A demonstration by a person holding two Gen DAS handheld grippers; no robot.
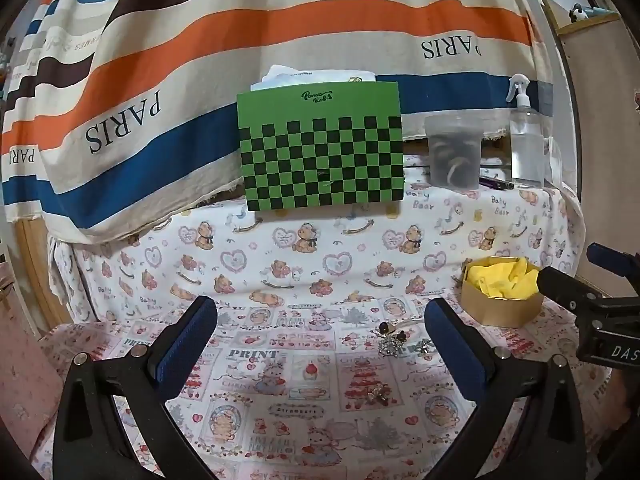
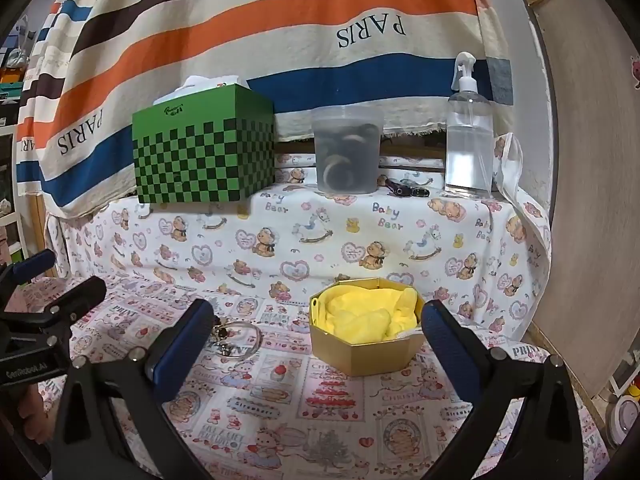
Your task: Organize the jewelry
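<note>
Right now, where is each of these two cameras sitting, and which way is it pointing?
Left wrist view: sits on the left gripper, looking forward and slightly down over the printed bear cloth at the green checkered tissue box; its own two blue-padded fingers show, wide open, with the right gripper at the edge.
Right wrist view: sits on the right gripper, facing the gold octagonal box with yellow lining; its open fingers show, with the left gripper alongside.
Shared: both boxes, the clear spray bottle, the jewelry.
</note>
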